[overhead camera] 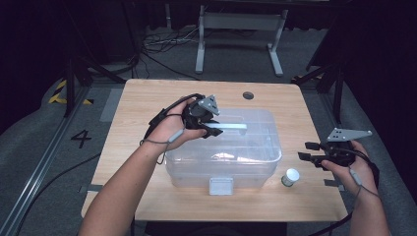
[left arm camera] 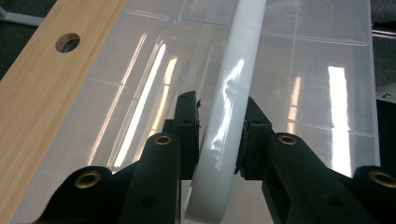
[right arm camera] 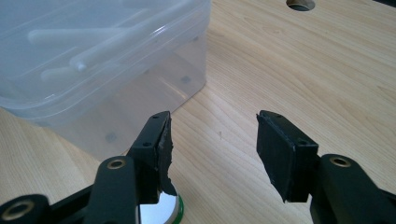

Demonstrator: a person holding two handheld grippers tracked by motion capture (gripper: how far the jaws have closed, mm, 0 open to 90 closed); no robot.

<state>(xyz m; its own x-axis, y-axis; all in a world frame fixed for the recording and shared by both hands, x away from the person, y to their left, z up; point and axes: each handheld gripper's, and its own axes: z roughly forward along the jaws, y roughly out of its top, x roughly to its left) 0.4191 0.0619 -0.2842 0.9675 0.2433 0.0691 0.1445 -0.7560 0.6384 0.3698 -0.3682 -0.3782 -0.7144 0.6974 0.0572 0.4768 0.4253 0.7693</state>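
Observation:
A clear plastic box [overhead camera: 223, 157] with a lid stands in the middle of the wooden table [overhead camera: 142, 98]. A white handle [overhead camera: 235, 129] lies along the lid's top. My left gripper [overhead camera: 212, 127] reaches over the box from the left, and in the left gripper view its pads press both sides of the white handle [left arm camera: 229, 84], with the left gripper [left arm camera: 220, 107] shut on it. My right gripper [overhead camera: 306, 151] hovers to the right of the box, open and empty [right arm camera: 212, 128]. A small jar [overhead camera: 291, 177] with a white cap stands just below it, its green-edged rim [right arm camera: 173, 212] beside the left jaw.
A white latch [overhead camera: 221, 186] sits on the box's front wall. A round hole [overhead camera: 248, 95] pierces the table behind the box. The box's corner [right arm camera: 93, 56] is close on the left of the right gripper. Cables and a metal frame [overhead camera: 241, 29] lie on the floor beyond the table.

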